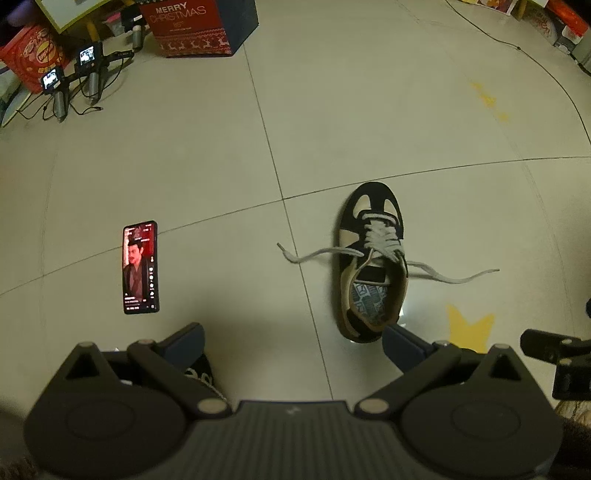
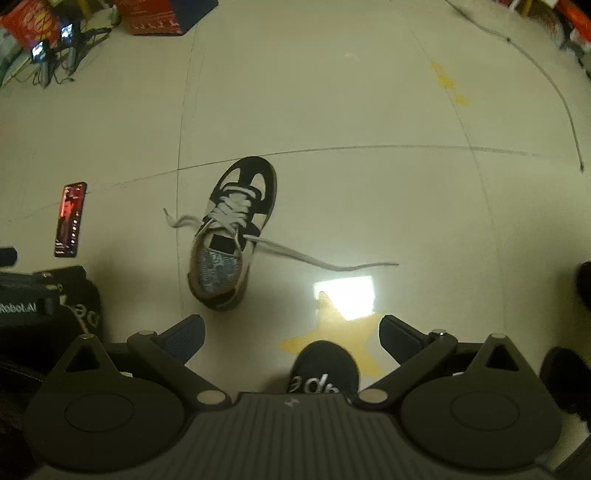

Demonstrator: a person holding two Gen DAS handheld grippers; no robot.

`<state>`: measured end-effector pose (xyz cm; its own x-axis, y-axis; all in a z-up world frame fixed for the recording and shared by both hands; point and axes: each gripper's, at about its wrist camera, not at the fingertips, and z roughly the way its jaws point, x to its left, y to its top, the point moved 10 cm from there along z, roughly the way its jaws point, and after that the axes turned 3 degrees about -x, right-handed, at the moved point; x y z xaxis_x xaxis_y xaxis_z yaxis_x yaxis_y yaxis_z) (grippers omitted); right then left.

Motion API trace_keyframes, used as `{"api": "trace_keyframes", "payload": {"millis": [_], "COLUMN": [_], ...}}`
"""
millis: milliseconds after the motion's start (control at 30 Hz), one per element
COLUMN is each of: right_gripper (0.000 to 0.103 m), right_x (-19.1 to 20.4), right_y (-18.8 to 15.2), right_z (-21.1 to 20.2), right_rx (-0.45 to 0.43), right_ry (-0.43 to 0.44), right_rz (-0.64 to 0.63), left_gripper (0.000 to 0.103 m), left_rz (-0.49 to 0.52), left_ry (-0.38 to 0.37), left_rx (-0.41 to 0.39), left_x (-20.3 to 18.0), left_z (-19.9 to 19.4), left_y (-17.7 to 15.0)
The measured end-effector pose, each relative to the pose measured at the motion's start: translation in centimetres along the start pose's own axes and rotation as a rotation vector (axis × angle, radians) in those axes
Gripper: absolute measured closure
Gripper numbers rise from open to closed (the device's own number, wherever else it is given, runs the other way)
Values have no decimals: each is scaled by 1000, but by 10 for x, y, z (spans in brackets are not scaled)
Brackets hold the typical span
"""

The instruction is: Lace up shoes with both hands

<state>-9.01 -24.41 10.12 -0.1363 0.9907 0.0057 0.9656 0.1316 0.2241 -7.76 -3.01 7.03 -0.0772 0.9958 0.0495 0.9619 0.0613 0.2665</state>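
A black and cream sneaker (image 1: 373,254) (image 2: 231,236) lies on the tiled floor, toe pointing away. Its grey laces are threaded over the tongue but untied. One loose end (image 1: 306,254) (image 2: 181,221) trails left, the other (image 1: 454,275) (image 2: 325,260) trails right. My left gripper (image 1: 293,341) is open, hovering above the floor near the shoe's heel, holding nothing. My right gripper (image 2: 291,338) is open too, to the right of the heel and above a yellow star sticker (image 2: 332,332). A person's black sock (image 2: 323,367) shows between its fingers.
A lit phone (image 1: 141,267) (image 2: 71,219) lies on the floor left of the shoe. A red Christmas box (image 1: 192,27), small cameras on handles (image 1: 74,85) and cables sit at the far left. A black cable (image 2: 546,74) curves across the far right floor.
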Motion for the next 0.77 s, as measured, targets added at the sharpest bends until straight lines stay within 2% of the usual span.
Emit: {"api": "trace_keyframes", "payload": {"millis": [100, 267, 400, 467, 767], "right_gripper": [0, 0, 0, 0, 0], "right_x": [7, 1, 2, 1, 3], "right_y": [-2, -6, -2, -1, -7], "right_z": [0, 3, -1, 3, 9], "right_rx": [2, 22, -3, 14, 36], "right_ry": [34, -1, 30, 37, 20], "right_rz": [-25, -25, -7, 16, -20], "left_gripper": [0, 0, 0, 0, 0], "left_rz": [16, 1, 13, 6, -3], "left_ry": [4, 7, 6, 9, -13], "left_rx": [-23, -6, -3, 2, 10], "left_x": [-2, -2, -4, -2, -7], "left_z": [-4, -1, -1, 0, -1], "left_y": [2, 2, 0, -1, -1]}}
